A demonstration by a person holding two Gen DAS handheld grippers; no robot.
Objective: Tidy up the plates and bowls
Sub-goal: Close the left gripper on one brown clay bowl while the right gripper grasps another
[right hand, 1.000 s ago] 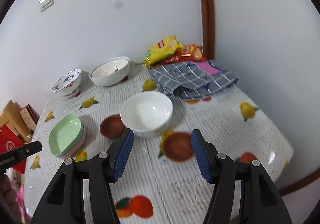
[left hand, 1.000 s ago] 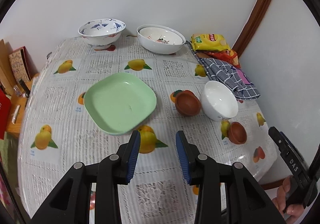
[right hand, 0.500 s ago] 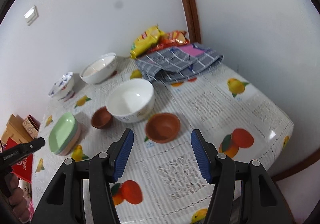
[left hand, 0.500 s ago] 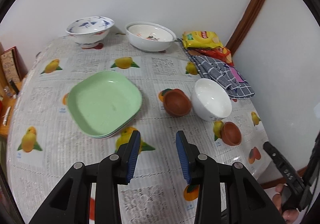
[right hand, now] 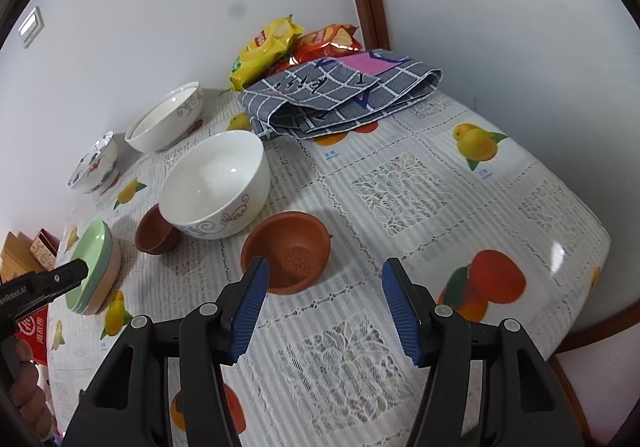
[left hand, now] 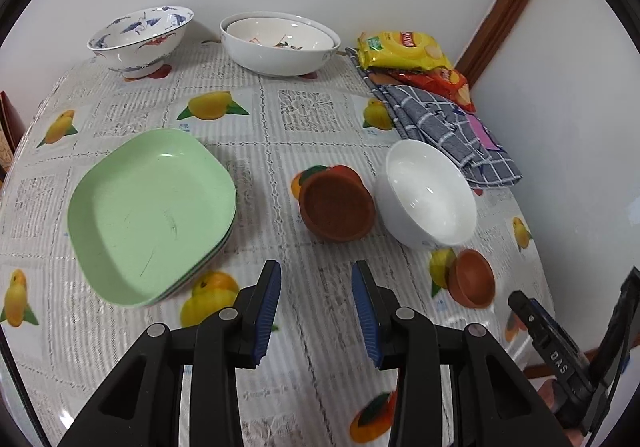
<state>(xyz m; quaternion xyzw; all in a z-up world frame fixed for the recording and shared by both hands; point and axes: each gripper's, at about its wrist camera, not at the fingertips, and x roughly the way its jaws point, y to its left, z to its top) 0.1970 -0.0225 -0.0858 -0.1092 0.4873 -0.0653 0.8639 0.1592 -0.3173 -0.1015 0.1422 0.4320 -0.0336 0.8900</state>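
A stack of green plates (left hand: pixel 148 211) (right hand: pixel 94 263) lies left of centre on the fruit-print tablecloth. Two brown clay bowls (left hand: pixel 336 209) (right hand: pixel 286 249) flank a plain white bowl (left hand: pixel 428 193) (right hand: pixel 216 183). The smaller brown bowl (left hand: pixel 472 283) sits near the table edge. A blue-patterned bowl (left hand: pixel 140 37) and nested white bowls (left hand: pixel 280 41) stand at the back. My left gripper (left hand: pixel 316 287) is open and empty above the cloth, just short of the larger brown bowl. My right gripper (right hand: pixel 324 283) hangs open and empty, its left finger just in front of the perforated brown bowl.
A folded grey checked cloth (right hand: pixel 340 99) and snack packets (right hand: pixel 266 47) lie at the back corner by the wall. The table edge (right hand: pixel 580 287) curves close on the right. A person's hand (right hand: pixel 24 379) holds the other gripper at the left edge.
Both grippers have come down and closer to the table; the bowls look larger. The right gripper now points at the perforated brown bowl. Neither jaw gap has changed.
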